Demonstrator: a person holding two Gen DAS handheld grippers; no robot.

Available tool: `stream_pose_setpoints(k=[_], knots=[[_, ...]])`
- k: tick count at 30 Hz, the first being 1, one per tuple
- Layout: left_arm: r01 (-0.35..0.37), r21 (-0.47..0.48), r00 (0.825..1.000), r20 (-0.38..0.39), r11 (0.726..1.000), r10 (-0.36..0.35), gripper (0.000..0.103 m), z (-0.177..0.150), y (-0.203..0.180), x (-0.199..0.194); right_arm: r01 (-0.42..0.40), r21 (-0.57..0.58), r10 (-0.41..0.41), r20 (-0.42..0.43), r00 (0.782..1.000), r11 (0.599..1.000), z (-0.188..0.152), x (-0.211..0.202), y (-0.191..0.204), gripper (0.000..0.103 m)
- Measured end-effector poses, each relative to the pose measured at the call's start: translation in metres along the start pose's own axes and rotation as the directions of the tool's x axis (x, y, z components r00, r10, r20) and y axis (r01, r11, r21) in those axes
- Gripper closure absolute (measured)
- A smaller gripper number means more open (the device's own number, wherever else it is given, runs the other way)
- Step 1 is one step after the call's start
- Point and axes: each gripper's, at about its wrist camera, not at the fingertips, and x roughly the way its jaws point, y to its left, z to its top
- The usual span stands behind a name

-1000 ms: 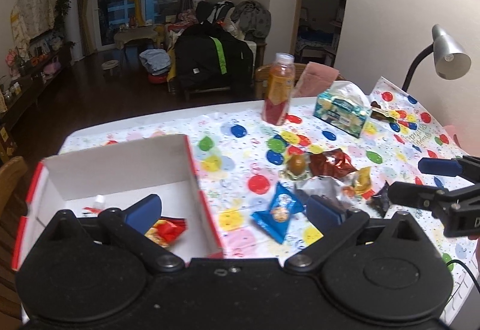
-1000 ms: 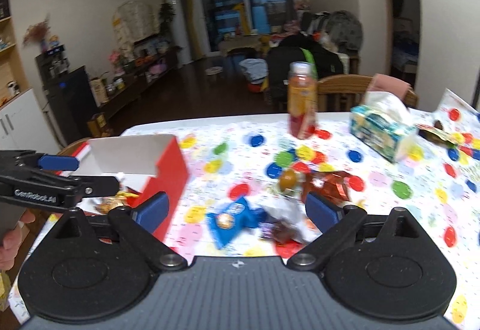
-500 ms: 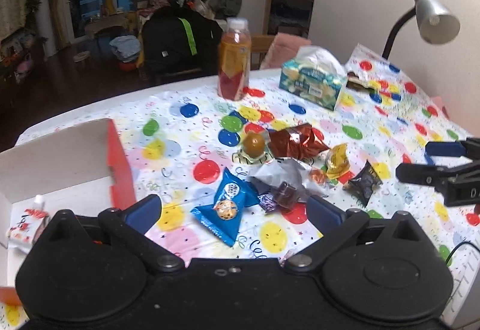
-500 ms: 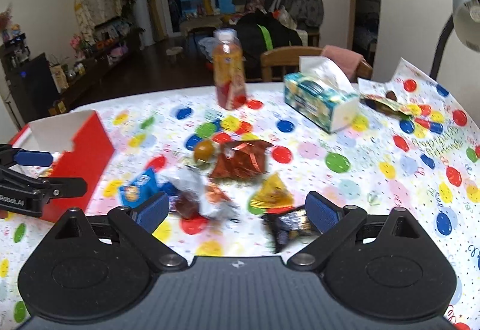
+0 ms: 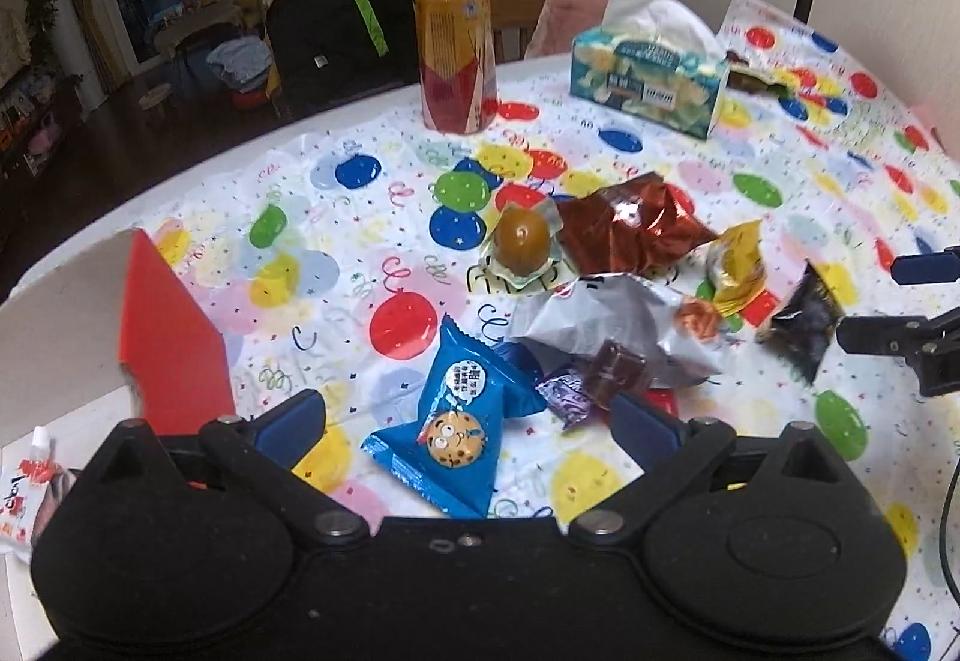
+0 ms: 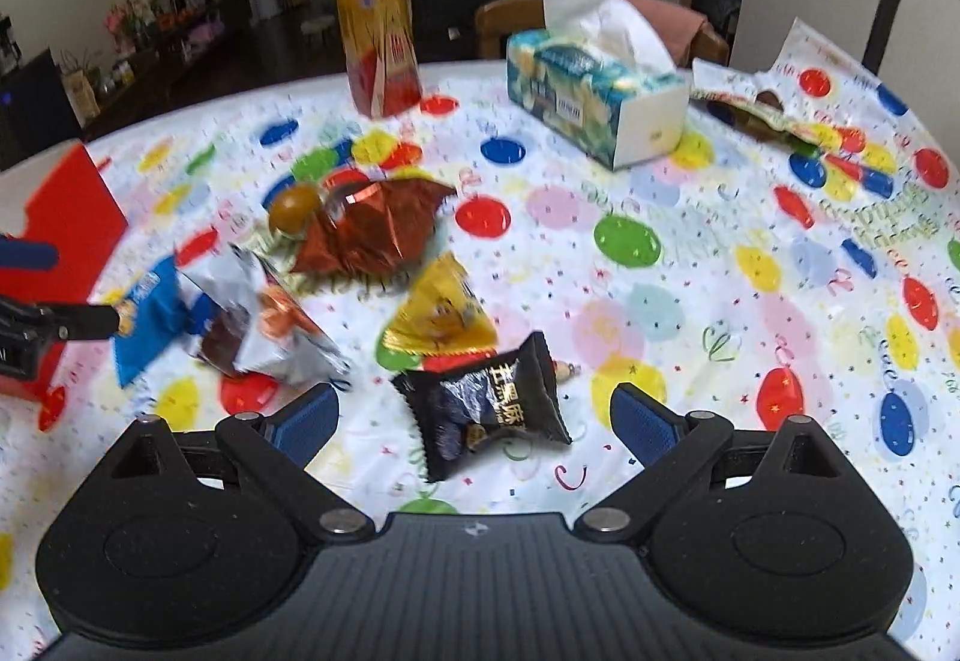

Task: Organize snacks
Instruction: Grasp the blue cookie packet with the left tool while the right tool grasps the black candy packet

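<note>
- Left wrist view: left gripper (image 5: 468, 421) is held wide and empty, low over the table (image 5: 360, 181), with the blue packet (image 5: 459, 424) framed between its pads; the spread is judged to be set for closing on that packet
- Right wrist view: right gripper (image 6: 474, 418) is likewise spread wide with nothing held, the black packet (image 6: 486, 409) lying flat between its fingers, apparently lined up for a pinch
- Box (image 5: 168, 331), red-walled with a white interior, is seen at the table's left edge, beside the left gripper; one small sachet (image 5: 27, 481) is already inside, so it is taken as the collecting place
- Loose snacks are clustered mid-table: silver wrapper (image 5: 606, 325) touching the blue packet, red foil bag (image 5: 630, 229), yellow packet (image 5: 735, 265), round sweet (image 5: 522, 238)
- Bottle (image 5: 453, 42) and tissue box (image 5: 648, 72) are stood well apart at the far side, outside the cluster
- Sorting is judged barely begun, most items being unboxed
</note>
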Motion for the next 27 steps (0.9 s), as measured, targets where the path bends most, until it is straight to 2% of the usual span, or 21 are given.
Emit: stream_pose_setpoints(k=[7,9,13,15,18,20,24,27], knots=[[-0.013,0.010,0.997,-0.077,1.000,0.014,0.014,0.002,0.002,0.030,-0.014,-0.037,0.012,-0.042,0.999,0.999,0.000,0.025,-0.002,0.007],[-0.016,0.012,0.996,-0.093,1.000,0.017,0.016,0.001,0.003,0.037,-0.016,-0.041,0.014,-0.051,0.999,0.999,0.001,0.030,-0.003,0.012],[-0.018,0.016,0.994,-0.110,1.000,0.020,0.021,0.001,0.005,0.045,-0.015,-0.044,0.012,-0.065,0.998,0.999,0.002,0.038,-0.004,0.014],[-0.017,0.018,0.993,-0.115,1.000,0.019,0.024,0.001,0.005,0.047,-0.013,-0.050,0.009,-0.073,0.997,0.999,0.001,0.041,-0.003,0.022],[-0.018,0.016,0.992,-0.124,1.000,0.020,0.029,0.000,0.007,0.050,-0.002,-0.060,-0.003,-0.081,0.997,0.998,0.000,0.044,-0.002,0.026],[-0.009,0.003,0.992,-0.129,1.000,0.010,0.036,0.000,0.008,0.051,0.002,-0.064,-0.008,-0.082,0.997,0.998,0.000,0.044,-0.001,0.034],[-0.005,0.003,0.991,-0.130,1.000,0.005,0.049,0.000,0.010,0.052,0.021,-0.077,-0.027,-0.078,0.997,0.997,0.000,0.042,0.003,0.040],[0.014,-0.021,0.992,-0.122,1.000,-0.016,0.064,0.000,0.011,0.050,0.030,-0.076,-0.036,-0.078,0.996,0.997,-0.001,0.040,0.003,0.043]])
